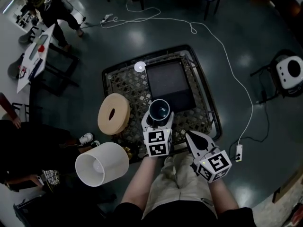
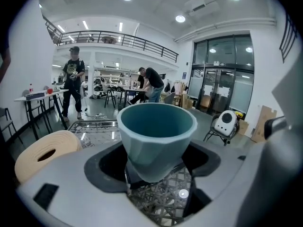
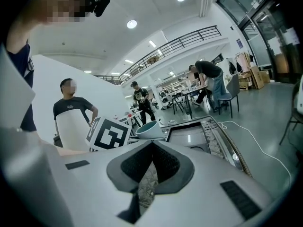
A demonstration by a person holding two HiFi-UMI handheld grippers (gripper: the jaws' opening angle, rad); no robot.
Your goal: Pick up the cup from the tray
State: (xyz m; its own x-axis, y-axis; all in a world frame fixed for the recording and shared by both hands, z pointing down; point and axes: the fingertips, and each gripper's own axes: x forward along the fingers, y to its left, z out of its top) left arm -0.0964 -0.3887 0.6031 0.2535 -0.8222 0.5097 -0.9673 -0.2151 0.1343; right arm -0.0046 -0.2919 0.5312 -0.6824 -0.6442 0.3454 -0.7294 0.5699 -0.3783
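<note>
Our left hand-held gripper (image 1: 159, 118) is pinching the cup (image 1: 159, 109) low on its wall. Our right hand-held gripper (image 1: 195, 139) is pressed together, with nothing in it. Below we see the wicker surface (image 1: 124, 85) carrying the dark tray (image 1: 168, 79). The cup is at the near edge of the tray.

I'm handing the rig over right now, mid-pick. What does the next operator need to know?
Left gripper: shut on the teal cup, gripping low on its sides; the cup is upright.
Right gripper: shut and empty, off to the right of the left one.
The cup is over the wicker surface, by the near edge of the dark tray. It looks lifted, with wicker showing under its base.
Done: grasp. Left: raise it well clear and keep it level.
</note>
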